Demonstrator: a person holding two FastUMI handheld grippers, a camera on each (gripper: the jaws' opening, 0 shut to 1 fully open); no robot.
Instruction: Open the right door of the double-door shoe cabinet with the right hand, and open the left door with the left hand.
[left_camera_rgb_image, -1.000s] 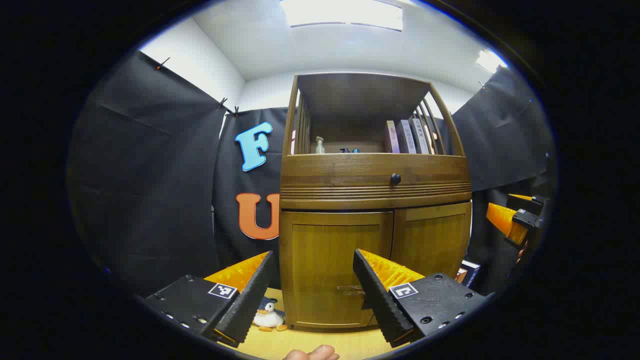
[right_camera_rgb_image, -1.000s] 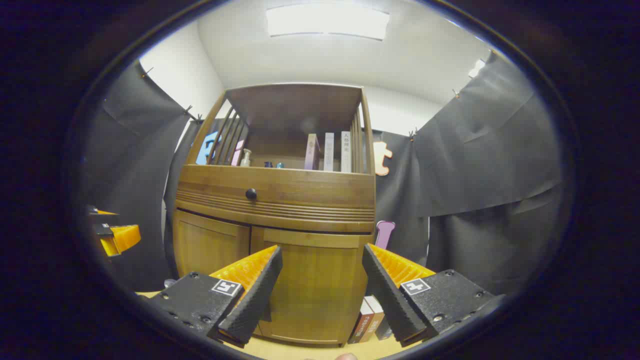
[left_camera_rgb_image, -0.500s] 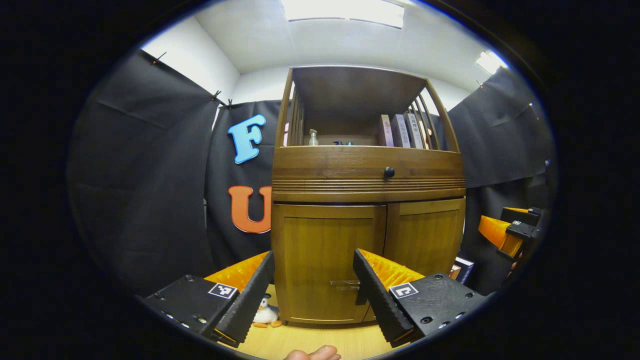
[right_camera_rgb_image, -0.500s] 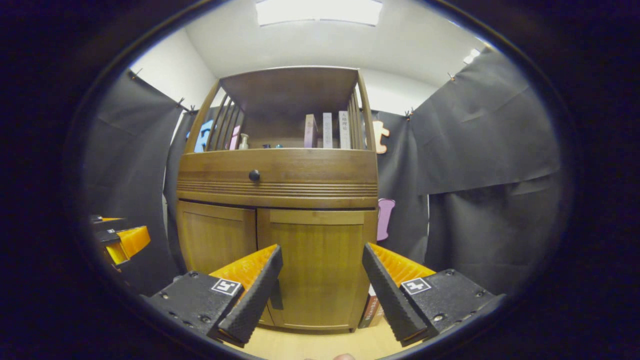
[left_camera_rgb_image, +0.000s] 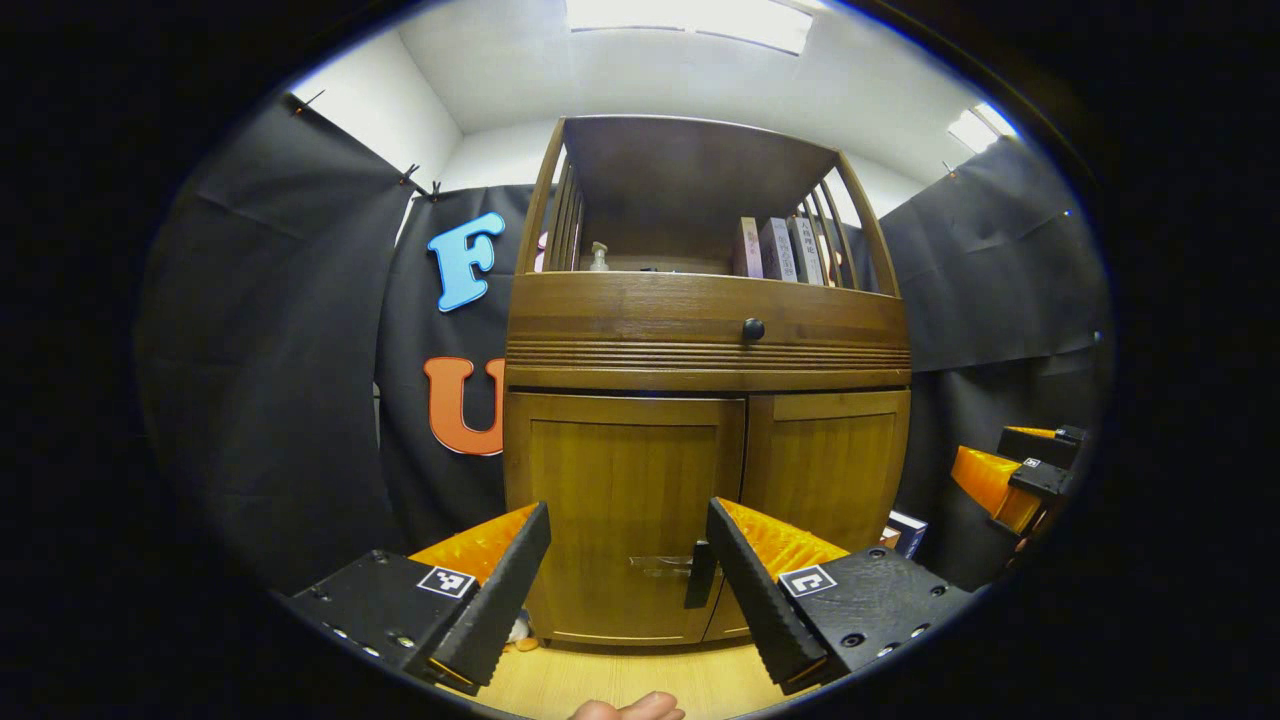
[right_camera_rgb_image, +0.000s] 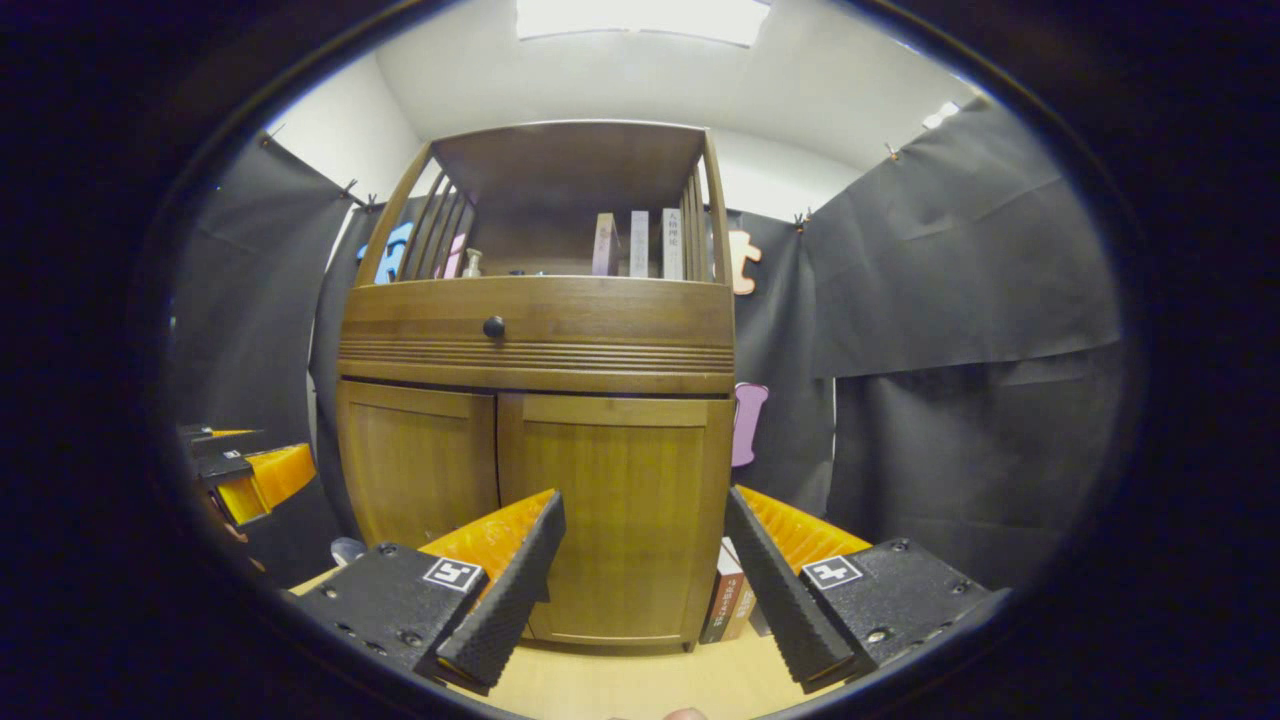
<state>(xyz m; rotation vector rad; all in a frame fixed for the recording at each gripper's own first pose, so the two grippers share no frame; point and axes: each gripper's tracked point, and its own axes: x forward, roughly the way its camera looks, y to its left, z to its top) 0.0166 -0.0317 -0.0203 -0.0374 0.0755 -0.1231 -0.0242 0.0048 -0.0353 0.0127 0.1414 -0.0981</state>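
A wooden shoe cabinet (left_camera_rgb_image: 700, 350) stands on a pale wood floor (right_camera_rgb_image: 620, 685) against the booth's black cloth wall, both of its lower doors shut. In the left gripper view, the left tool (left_camera_rgb_image: 628, 580) hangs wide open and empty in front of the left door (left_camera_rgb_image: 625, 510), near the dark handle (left_camera_rgb_image: 698, 585) at the door's inner edge but not touching it. The right tool shows at that view's right edge (left_camera_rgb_image: 1010, 475). In the right gripper view, the right tool (right_camera_rgb_image: 645, 590) is likewise spread wide, holding nothing, facing the right door (right_camera_rgb_image: 610, 510). A drawer with a round knob (right_camera_rgb_image: 494, 326) sits above the doors, and books (right_camera_rgb_image: 640, 243) stand upright on the open shelf. More books (right_camera_rgb_image: 728, 605) lean beside the cabinet's right foot.
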